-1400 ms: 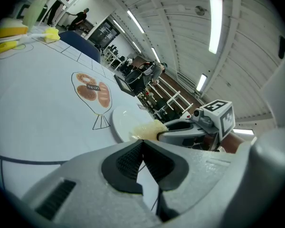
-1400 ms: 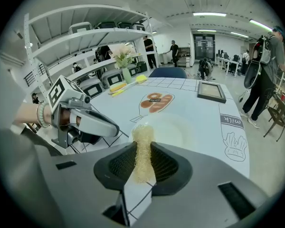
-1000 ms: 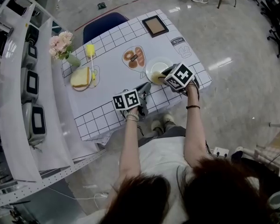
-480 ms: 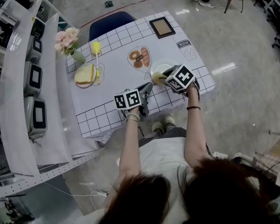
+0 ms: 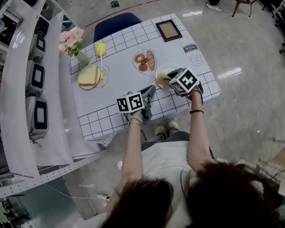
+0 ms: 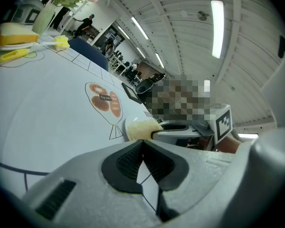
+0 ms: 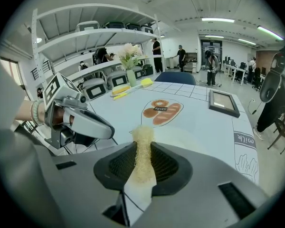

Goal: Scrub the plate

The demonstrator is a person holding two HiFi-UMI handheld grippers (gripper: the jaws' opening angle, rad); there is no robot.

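Pinching the soft, springy scrubber (image 7: 142,144) mid-pad, the right gripper (image 7: 142,161) sits over the stiff, probably slippery plate (image 5: 169,66) at the near right of the surface (image 5: 118,72); the left gripper (image 6: 141,158), clenched empty, could steady its rim.

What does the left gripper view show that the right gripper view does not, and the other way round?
Only the left gripper view shows the left hand-held gripper with its jaws shut together and nothing between them.

Only the right gripper view shows the picture frame and the right hand-held gripper with its jaws clamped on the yellow scrub pad.

Both show the scrub pad, the bread drawing on the tablecloth, the flower vase, and the opposite gripper from the side.
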